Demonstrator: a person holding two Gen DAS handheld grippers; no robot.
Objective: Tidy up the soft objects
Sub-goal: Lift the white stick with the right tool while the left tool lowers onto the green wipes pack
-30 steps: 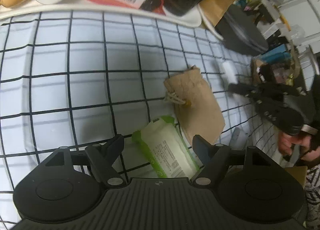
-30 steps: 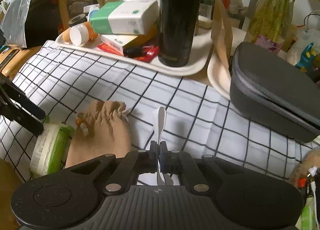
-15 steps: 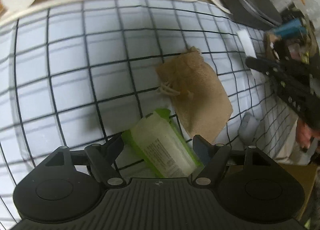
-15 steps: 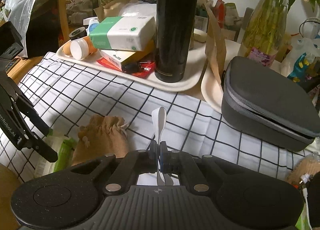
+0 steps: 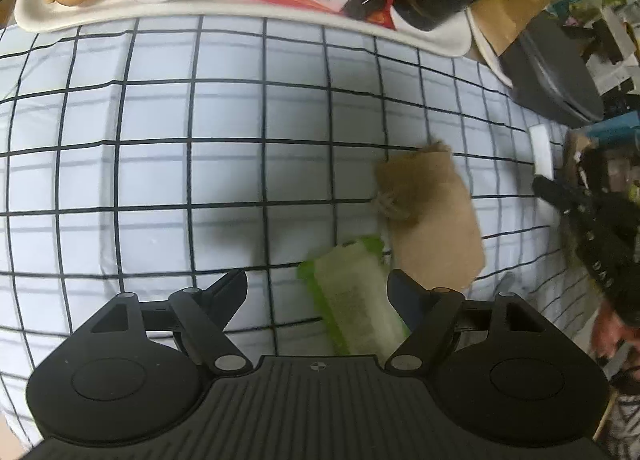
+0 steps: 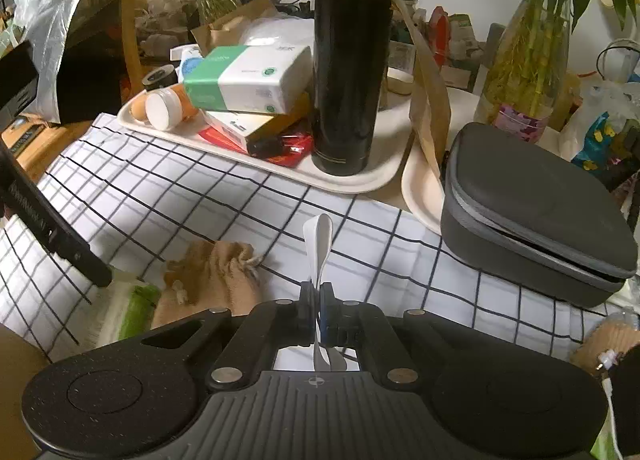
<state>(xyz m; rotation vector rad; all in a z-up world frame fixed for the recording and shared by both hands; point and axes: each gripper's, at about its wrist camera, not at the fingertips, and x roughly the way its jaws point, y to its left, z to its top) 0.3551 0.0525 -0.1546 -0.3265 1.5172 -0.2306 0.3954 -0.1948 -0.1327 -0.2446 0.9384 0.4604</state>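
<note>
The left tongs were spread wide above the checked cloth on the worktop, gripping nothing, with the green-edged wipes pack lying between their fingers, closer to the right-hand one. The tan drawstring pouch lay just right of the wipes pack and slightly beyond it, its gathered neck pointing away from the camera; whether the two touched was unclear through the blur. Further right of the pouch, the right tongs were pressed together on a thin white strip, which stood upright out of their tips above the cloth. Behind the pouch, a cream tray carried a black flask and a tissue pack, and right of the tray sat a grey zip case.
</note>
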